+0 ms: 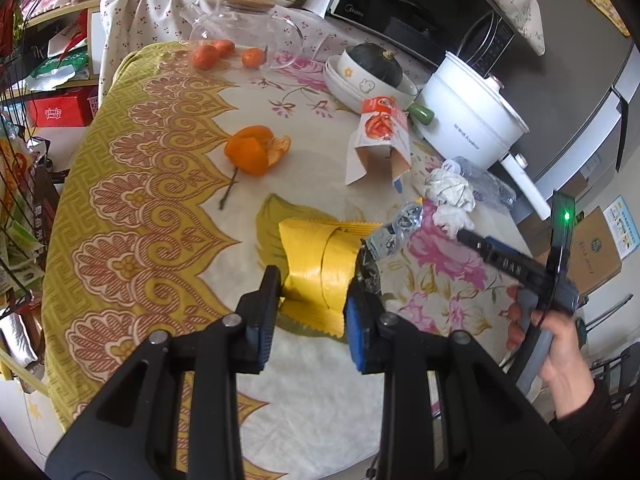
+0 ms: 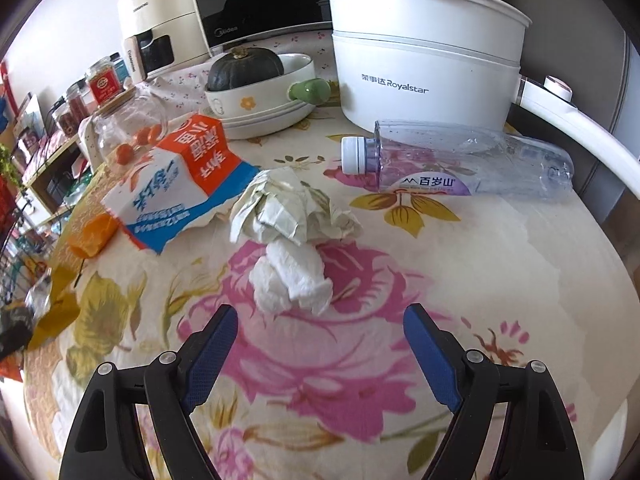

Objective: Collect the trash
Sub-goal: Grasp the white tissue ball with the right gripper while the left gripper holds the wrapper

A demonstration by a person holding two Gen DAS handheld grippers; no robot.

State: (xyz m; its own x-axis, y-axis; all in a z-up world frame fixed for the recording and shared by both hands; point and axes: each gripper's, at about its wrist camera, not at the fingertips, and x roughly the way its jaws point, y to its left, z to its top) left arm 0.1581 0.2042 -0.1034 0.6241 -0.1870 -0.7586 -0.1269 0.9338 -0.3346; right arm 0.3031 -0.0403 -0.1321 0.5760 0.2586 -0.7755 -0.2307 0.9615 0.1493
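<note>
Left gripper (image 1: 312, 300) pinching a yellow wrapper (image 1: 320, 264) between its pads, silver lining (image 1: 394, 226) spilling out to the right, held above the tablecloth (image 1: 160, 216). Right gripper (image 2: 320, 344) spread wide, nothing between its fingers, hovering over the pink rose print just near of a white tissue (image 2: 292, 276). Directly beyond that, touching it, a crumpled paper ball (image 2: 288, 208). To the left, a torn milk carton (image 2: 180, 176) lying on its side. Far right, a clear bottle (image 2: 460, 160) on its side against the white cooker (image 2: 424, 56). In the left view, orange peel (image 1: 256, 150) mid-table with a twig beside it, three whole oranges (image 1: 224, 54) by a tipped glass jar (image 1: 248, 36) at the far edge. Right hand (image 1: 560, 344) wrapped round its gripper's handle at the right edge.
</note>
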